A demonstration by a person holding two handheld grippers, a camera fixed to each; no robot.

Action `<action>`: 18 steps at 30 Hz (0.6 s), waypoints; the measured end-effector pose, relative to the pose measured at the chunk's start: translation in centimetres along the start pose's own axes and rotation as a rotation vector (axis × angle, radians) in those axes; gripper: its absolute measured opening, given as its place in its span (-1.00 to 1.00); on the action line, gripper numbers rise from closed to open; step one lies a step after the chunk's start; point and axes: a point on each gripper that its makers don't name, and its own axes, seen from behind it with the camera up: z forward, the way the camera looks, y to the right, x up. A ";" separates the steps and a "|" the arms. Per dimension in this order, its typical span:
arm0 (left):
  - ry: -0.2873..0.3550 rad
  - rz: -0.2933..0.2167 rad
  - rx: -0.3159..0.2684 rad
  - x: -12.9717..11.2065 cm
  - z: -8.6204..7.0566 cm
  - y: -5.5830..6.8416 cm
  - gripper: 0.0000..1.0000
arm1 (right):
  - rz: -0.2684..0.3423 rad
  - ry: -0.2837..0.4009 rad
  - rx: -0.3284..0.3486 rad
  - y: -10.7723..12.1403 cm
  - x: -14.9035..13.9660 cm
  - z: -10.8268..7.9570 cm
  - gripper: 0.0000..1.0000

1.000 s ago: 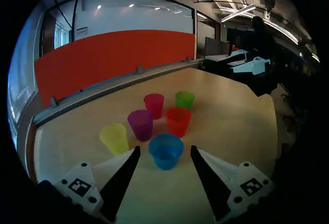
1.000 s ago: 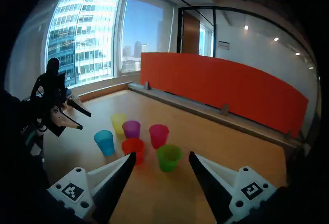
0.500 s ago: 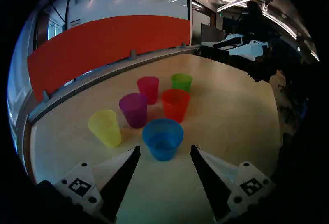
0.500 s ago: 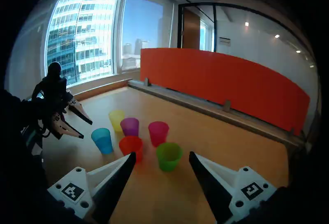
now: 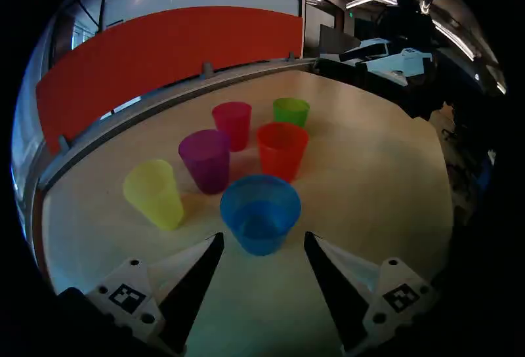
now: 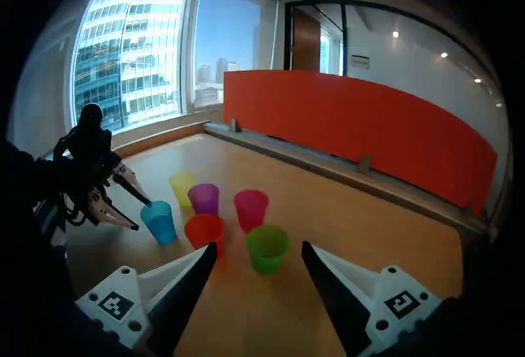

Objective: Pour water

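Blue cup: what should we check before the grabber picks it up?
1. Left gripper open: ok, fingers spread apart.
2. Blue cup upright: ok.
3. Cup lined up between the fingers: ok, centred just ahead of the tips.
4. Fingers far enough around the cup: not ok, the tips only reach its near side.
5. Water inside: cannot tell.
6. Neighbours out of the way: ok, purple cup and orange cup stand behind it, with gaps showing in the right gripper view.
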 end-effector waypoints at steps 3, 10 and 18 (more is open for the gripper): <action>-0.001 -0.001 -0.002 0.1 0.6 -0.2 0.82 | 0.002 -0.001 0.001 0.1 0.0 0.2 1.00; -0.001 0.001 -0.010 0.6 1.9 -0.4 0.82 | 0.004 -0.010 0.001 0.4 -0.2 0.8 1.00; 0.009 0.005 -0.021 1.5 2.9 -0.2 0.82 | 0.010 -0.014 0.003 0.7 -0.3 1.3 1.00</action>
